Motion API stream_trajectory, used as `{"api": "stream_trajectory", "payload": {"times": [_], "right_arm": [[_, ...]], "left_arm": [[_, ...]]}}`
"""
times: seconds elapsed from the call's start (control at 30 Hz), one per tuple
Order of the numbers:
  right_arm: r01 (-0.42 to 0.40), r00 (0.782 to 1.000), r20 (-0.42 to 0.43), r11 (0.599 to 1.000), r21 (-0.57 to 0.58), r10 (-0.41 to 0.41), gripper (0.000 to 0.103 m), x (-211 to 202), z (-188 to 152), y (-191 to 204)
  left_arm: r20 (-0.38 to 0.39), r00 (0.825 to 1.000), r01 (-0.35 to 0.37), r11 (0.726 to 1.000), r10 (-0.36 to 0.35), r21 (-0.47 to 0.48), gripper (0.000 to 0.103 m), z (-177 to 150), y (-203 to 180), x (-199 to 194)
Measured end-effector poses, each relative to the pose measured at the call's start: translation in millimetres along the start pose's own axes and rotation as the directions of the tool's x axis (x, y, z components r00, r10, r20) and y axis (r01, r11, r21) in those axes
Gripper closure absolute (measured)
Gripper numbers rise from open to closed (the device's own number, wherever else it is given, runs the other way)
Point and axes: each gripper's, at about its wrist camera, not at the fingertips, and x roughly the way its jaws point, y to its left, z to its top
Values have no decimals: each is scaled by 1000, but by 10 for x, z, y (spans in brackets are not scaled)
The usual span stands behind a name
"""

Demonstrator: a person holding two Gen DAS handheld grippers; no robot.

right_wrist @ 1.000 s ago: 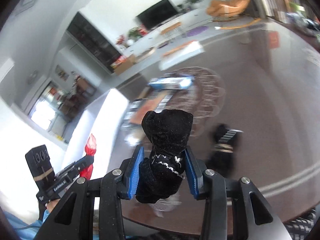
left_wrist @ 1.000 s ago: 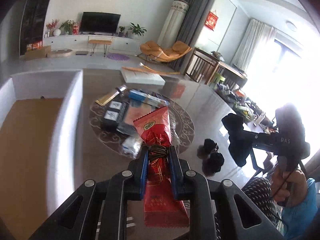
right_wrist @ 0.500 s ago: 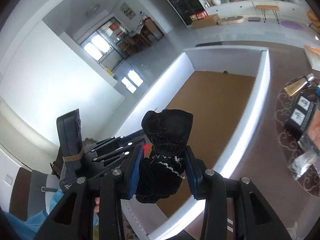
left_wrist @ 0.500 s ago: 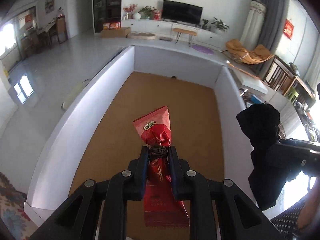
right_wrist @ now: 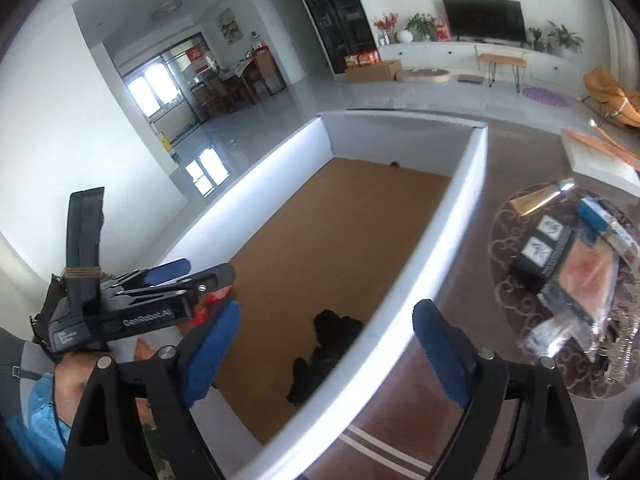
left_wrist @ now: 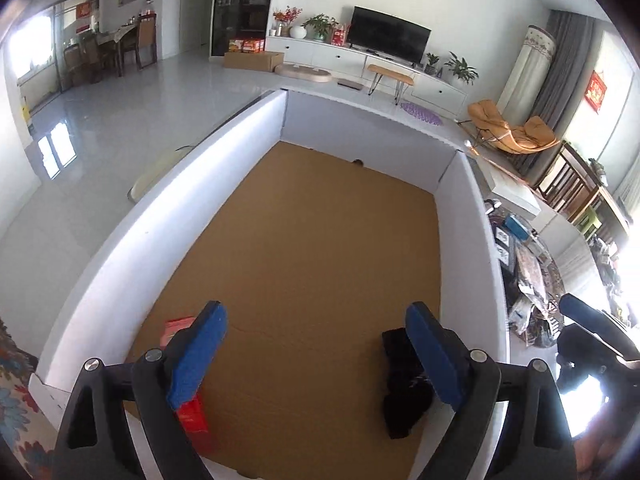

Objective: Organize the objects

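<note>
A large white-walled box (left_wrist: 104, 276) with a brown cardboard floor fills the left wrist view. My left gripper (left_wrist: 316, 332) hangs over its near end, jaws opening, with nothing between them. A red packet (left_wrist: 188, 404) lies on the box floor at the near left, partly hidden behind my left finger. A black cloth toy (left_wrist: 404, 392) lies on the floor at the near right. In the right wrist view my right gripper (right_wrist: 326, 328) is above the box's right wall (right_wrist: 420, 272), jaws opening and bare, with the black toy (right_wrist: 324, 352) below them inside the box. The left gripper (right_wrist: 200, 276) shows at the left.
To the right of the box, a round patterned mat (right_wrist: 508, 248) on the brown table holds black boxes (right_wrist: 540, 248), a blue packet (right_wrist: 600, 216) and clear bags (right_wrist: 568, 320). A white flat box (right_wrist: 600, 160) lies farther back. A hand (right_wrist: 76, 384) holds the left gripper.
Both grippers have gone from shut to wide open. The red packet and the black toy have left the jaws and now lie on the box floor. The right gripper shifted right.
</note>
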Motion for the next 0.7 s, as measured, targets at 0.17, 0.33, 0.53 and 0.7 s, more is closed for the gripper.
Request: {"api": "stream_trajectory", "payload": {"times": [0.17,0.33,0.53,0.7], "right_arm": [[186,981,46,981,58,-189,13,-294,-419,-766],[344,937,5,922,178,-350,13,-514,-1044,-1591],[427,892,3,845,323,-452,13,-902,-1580,-2068],[458,869,11,814,358,-494,13,-1217,-1689,-2018]], "left_arm": [[31,995,87,990,-91,113,12,38,-612,-89],[15,971,230,950,-238,212,12,-15,-1320,-199],[-84,926,375,871,-368,319,12,-309,-2190,-242],[-191,903,430,824,-385,369,12,-688,-2708,-24]]}}
